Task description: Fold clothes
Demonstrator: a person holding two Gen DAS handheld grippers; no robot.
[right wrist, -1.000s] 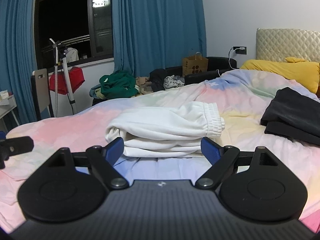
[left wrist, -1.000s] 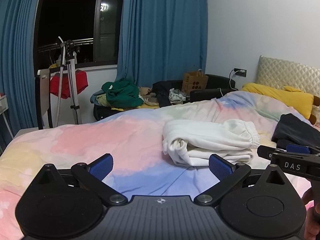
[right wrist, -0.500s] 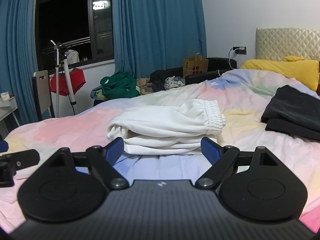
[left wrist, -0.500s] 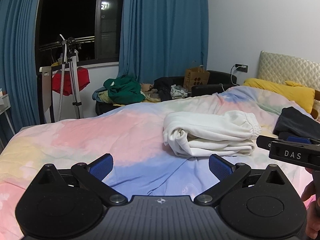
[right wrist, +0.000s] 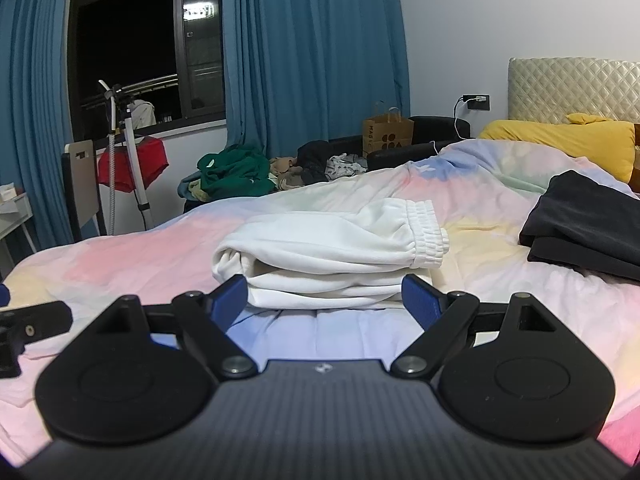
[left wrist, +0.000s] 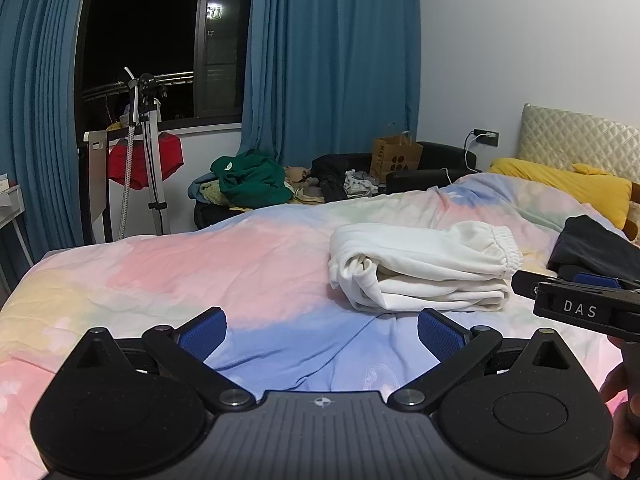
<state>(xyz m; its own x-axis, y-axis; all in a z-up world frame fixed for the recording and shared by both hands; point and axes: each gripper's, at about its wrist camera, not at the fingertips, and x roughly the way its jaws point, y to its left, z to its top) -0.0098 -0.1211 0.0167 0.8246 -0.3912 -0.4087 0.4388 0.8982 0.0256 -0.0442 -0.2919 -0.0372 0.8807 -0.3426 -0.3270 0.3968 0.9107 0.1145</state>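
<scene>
Both grippers, left gripper (left wrist: 322,330) and right gripper (right wrist: 325,300), hover spread.

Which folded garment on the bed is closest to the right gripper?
The white garment, right in front of the right gripper. The black garment lies farther right, toward the pillow.

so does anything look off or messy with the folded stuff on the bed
Slightly. The white garment is folded, but its left end bulges with loose inner layers showing, and its elastic cuff overhangs the stack. The black garment looks neatly stacked.
</scene>
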